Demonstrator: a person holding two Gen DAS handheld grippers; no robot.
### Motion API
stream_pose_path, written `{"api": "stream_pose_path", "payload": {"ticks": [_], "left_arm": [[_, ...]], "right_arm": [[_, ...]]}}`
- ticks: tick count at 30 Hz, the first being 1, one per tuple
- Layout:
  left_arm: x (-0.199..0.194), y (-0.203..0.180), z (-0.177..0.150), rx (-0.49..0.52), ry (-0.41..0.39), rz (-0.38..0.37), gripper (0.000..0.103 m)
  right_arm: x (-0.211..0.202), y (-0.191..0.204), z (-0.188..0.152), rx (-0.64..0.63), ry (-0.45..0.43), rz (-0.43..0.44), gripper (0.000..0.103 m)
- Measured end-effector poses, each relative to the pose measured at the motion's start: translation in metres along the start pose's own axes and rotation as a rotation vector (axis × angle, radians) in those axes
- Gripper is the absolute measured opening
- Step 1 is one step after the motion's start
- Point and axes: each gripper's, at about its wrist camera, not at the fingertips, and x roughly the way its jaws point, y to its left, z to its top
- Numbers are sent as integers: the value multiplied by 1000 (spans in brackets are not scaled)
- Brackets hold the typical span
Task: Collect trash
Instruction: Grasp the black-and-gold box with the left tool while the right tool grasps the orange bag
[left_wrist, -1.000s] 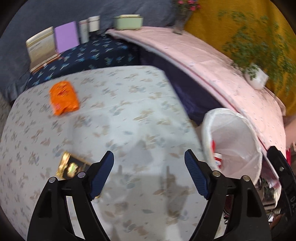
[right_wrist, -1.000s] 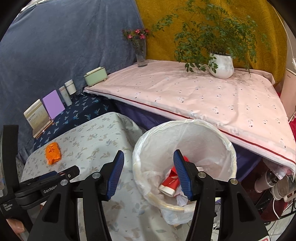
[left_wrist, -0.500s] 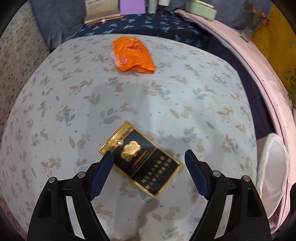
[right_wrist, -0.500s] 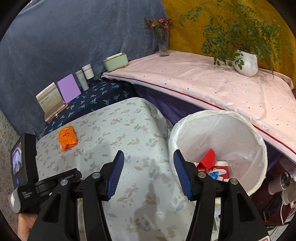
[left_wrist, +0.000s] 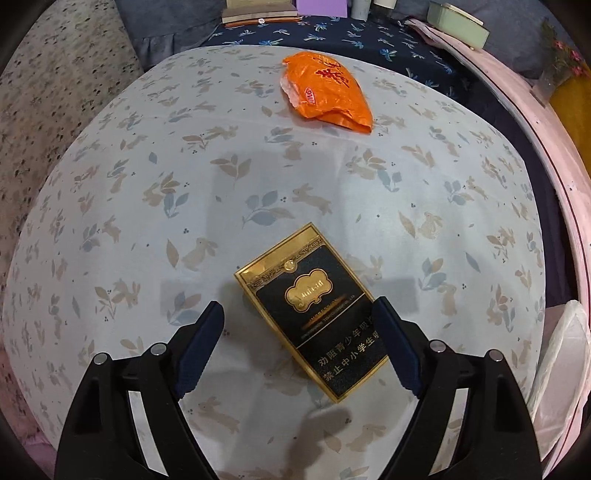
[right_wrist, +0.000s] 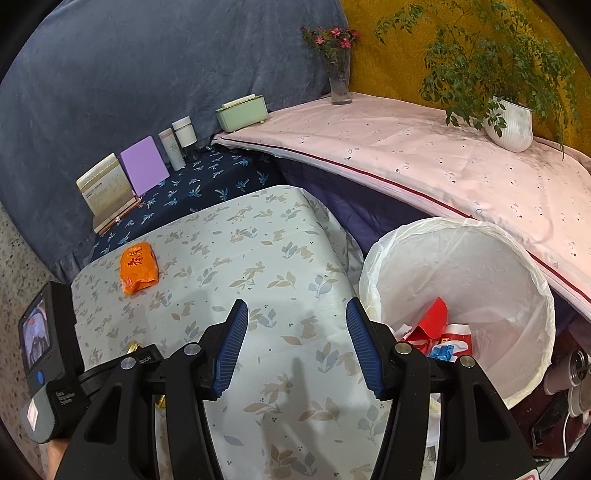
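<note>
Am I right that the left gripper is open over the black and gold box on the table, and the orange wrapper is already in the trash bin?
Not quite. The orange wrapper still lies on the table, not in the trash bin; both wrist views show it. The rest holds: the left gripper is over the black and gold box, its jaws opening, not touching it.

Each set of tongs, left tongs (left_wrist: 297, 319) and right tongs (right_wrist: 293, 317), has black plastic arms with cut-out slots, silver round-head pivot screws, and ribbed dark-blue fingertip pads (right_wrist: 231, 341) on the inner faces.
</note>
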Motion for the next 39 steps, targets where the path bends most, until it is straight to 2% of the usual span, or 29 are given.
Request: {"api": "stream_pose_path", "payload": {"ticks": [3,5,9,12,15,18,20,22,27,28,29,31,33,34,38,39], "left_arm": [[3,-2,4,14,-3,-21,78],[4,-1,7,31,-8,-42,70],[6,12,10,53,-6,-83,71],[8,30,16,54,-36,-79,71],[12,45,22,49,-33,-122,69],[9,54,25,63,-49,-149,51],[7,59,29,90,-66,-156,28],[7,66,36,108,-73,-160,15],[6,77,41,83,-26,-244,19],[4,75,39,85,-21,-244,31],[2,72,37,84,-19,-243,51],[-1,66,34,61,-26,-232,65],[0,57,32,57,-25,-220,68],[2,53,32,58,-21,-207,72],[21,44,29,33,24,-161,71],[19,42,28,43,3,-142,69]], "right_arm": [[0,2,-1,-4,4,0,54],[0,3,-2,-9,8,-1,54],[-1,9,-3,-19,11,3,54],[-1,15,-6,-26,14,9,54],[2,24,-9,-31,22,17,54],[6,35,-12,-41,35,28,54],[8,43,-14,-50,41,36,54],[10,54,-15,-61,46,46,54],[14,73,-16,-76,51,68,54],[15,76,-16,-76,51,71,54],[15,78,-15,-75,50,74,54],[15,80,-13,-77,48,74,54],[14,80,-11,-80,46,73,54],[14,80,-10,-83,45,70,54],[14,77,-7,-88,43,63,54],[15,75,-7,-89,44,63,54]]}}
